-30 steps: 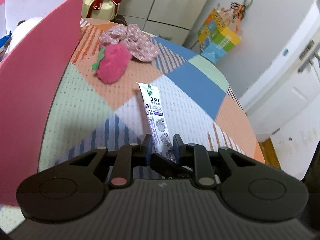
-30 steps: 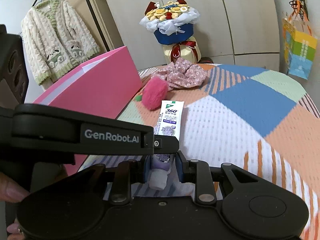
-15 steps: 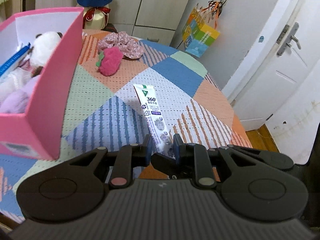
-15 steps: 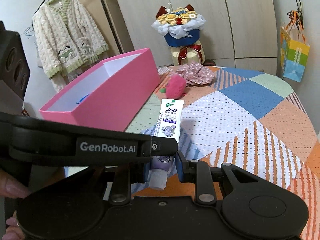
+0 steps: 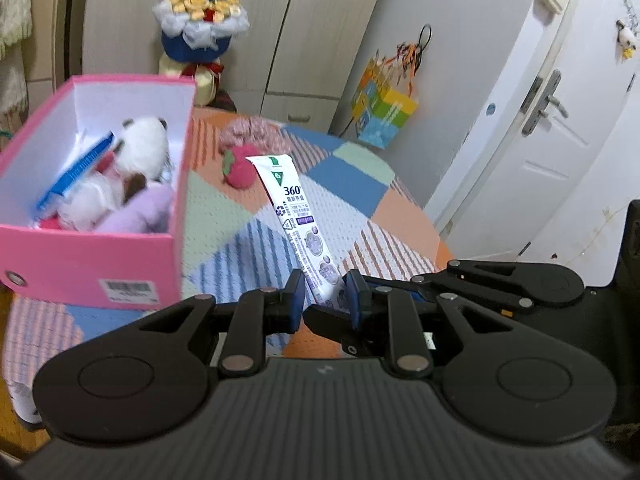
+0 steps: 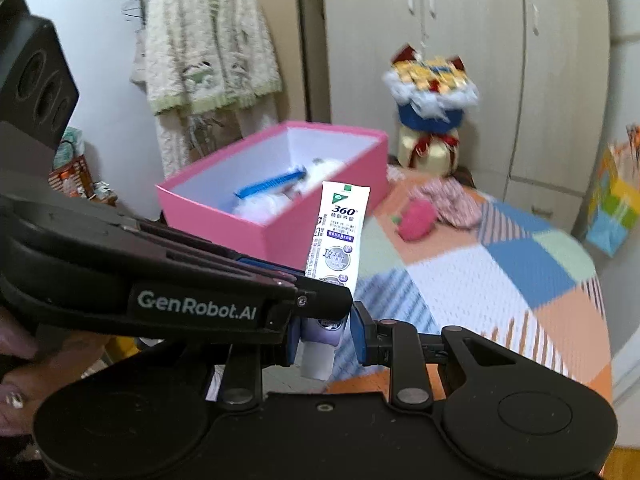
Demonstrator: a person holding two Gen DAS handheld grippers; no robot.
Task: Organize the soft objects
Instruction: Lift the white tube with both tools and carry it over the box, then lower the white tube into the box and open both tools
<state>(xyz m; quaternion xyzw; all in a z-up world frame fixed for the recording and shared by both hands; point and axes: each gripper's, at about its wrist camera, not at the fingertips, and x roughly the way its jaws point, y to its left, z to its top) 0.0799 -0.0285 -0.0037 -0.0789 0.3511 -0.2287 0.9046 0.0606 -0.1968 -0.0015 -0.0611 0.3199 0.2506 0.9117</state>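
tube: I hold the toothpaste tube (image 5: 298, 224) aloft, pink box (image 5: 92, 256) at its ten o'clock.
left gripper (image 5: 323, 300): pinching its body.
right gripper (image 6: 325, 334): clamping the cap end.
handling: I judge it light, squashy, slick; the stiff cap shoulder is safest.

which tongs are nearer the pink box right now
Left. The left tongs sit just beside the pink box, close to its near corner. The right tongs are on the far side of the left ones from the box; both clamp the toothpaste tube.
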